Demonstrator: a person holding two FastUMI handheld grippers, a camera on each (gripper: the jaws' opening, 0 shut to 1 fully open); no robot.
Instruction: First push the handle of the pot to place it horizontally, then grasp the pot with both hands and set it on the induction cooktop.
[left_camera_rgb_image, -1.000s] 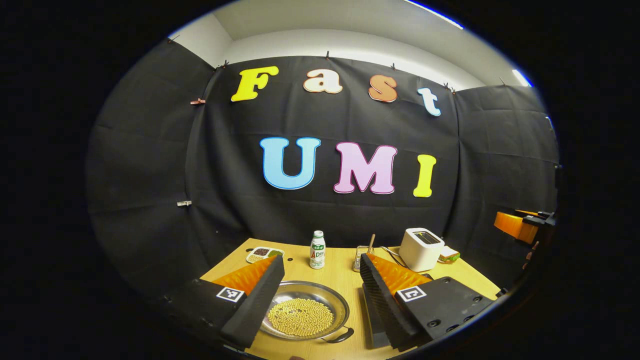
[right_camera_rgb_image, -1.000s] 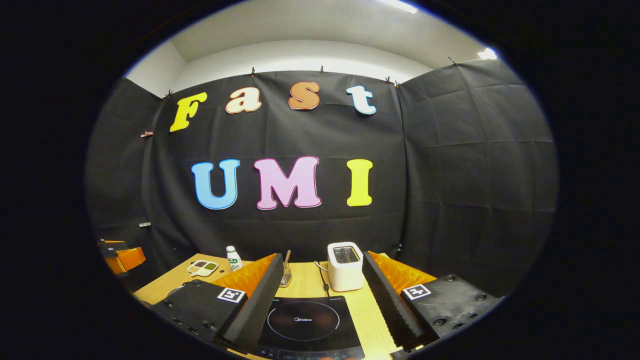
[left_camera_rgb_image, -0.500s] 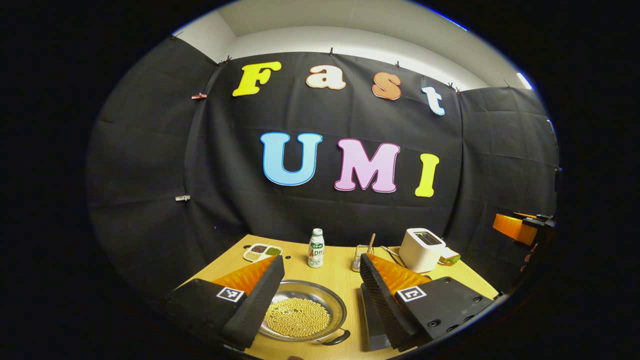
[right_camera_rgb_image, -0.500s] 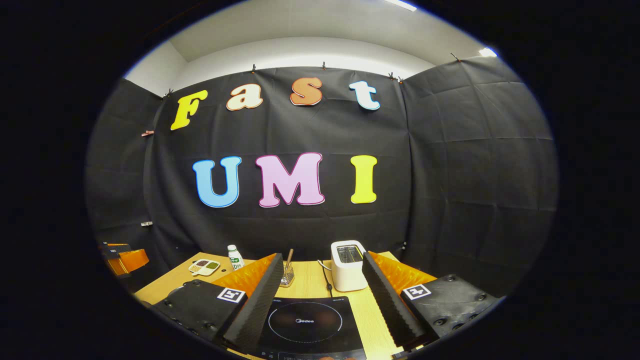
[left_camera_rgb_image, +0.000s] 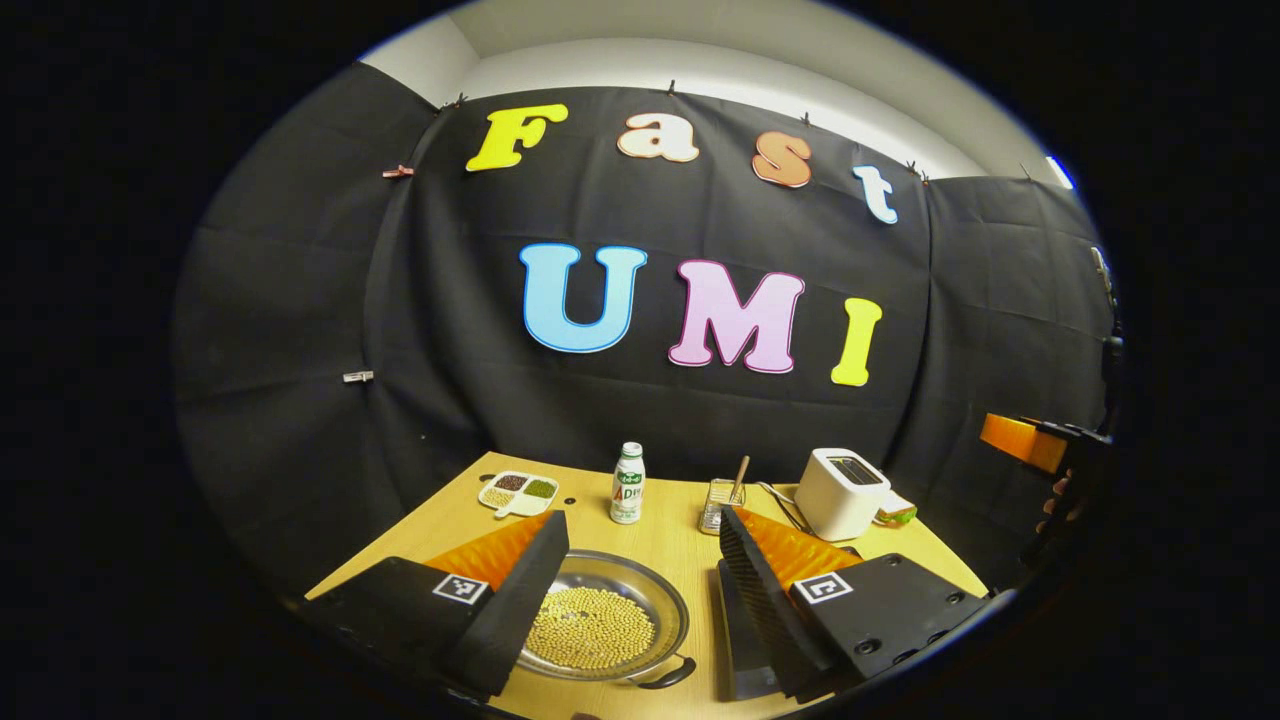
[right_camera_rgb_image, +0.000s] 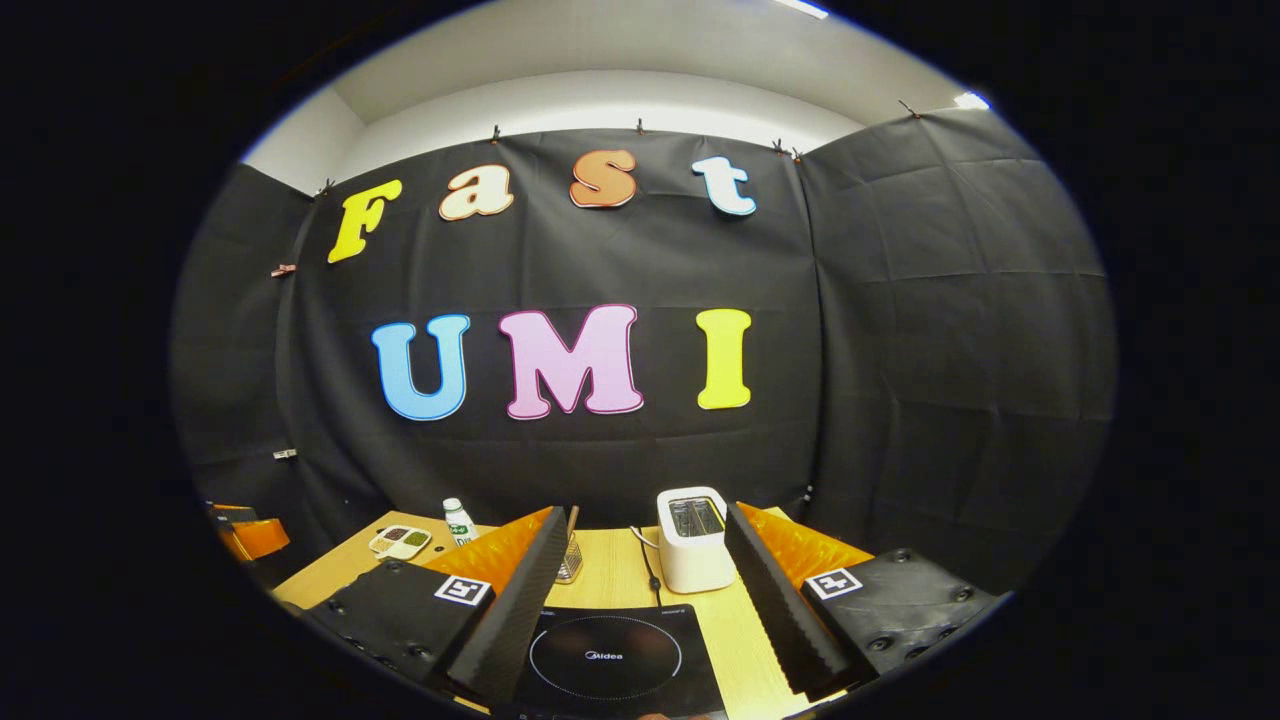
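We are hovering the left gripper (left_camera_rgb_image: 640, 590) and right gripper (right_camera_rgb_image: 640, 600), both spread wide, risking spilling beans if we shove the pot (left_camera_rgb_image: 600, 625) handle (left_camera_rgb_image: 665, 675) hard.

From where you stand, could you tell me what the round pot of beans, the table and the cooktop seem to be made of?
The round silvery pot looks like polished steel: its inner wall shines and mirrors the light. The pale yellow table shows a matte wood grain, perhaps laminate. The flat black induction cooktop has a smooth, glassy top with a thin printed ring; probably glass-ceramic.
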